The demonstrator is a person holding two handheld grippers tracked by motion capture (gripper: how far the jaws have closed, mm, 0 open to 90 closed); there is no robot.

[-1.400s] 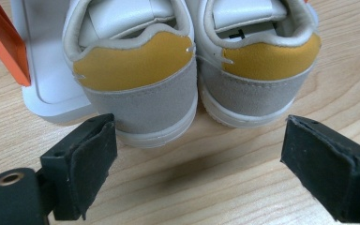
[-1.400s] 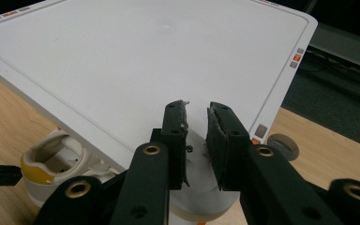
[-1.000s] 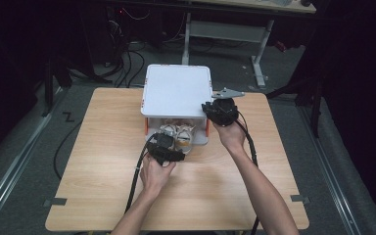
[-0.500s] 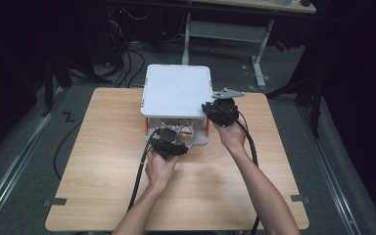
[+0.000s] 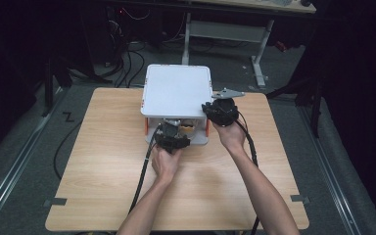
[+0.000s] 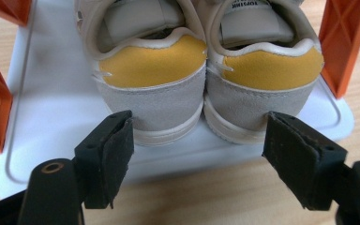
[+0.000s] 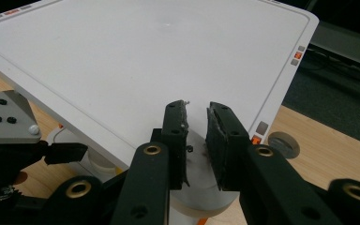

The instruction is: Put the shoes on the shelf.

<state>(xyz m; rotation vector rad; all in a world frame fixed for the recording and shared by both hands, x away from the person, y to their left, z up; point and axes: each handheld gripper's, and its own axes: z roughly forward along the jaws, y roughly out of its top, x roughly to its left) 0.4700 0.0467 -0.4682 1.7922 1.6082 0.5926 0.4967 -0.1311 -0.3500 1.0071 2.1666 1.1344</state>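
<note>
A pair of small grey shoes with yellow heel patches (image 6: 150,89) stands heels outward on the white lower tray (image 6: 51,93) of a two-level rack. From above, the shoes (image 5: 185,127) peek out under the white top panel (image 5: 177,90). My left gripper (image 6: 198,126) is open just in front of the heels, one jaw outside each shoe, without touching them; the high view has it at the rack's front (image 5: 172,133). My right gripper (image 7: 197,110) is shut, its tips over the top panel (image 7: 122,56) near its front right corner (image 5: 214,108), with nothing between them.
Orange posts (image 6: 344,42) carry the top panel and flank the shoes. The rack sits at the back middle of a wooden table (image 5: 103,161). Cables trail from both grippers toward the near edge. Dark floor, cables and a desk frame (image 5: 259,54) lie beyond.
My left gripper has moved forward and slightly right, up to the shoes' heels. The right gripper has stayed at the top panel's corner.
</note>
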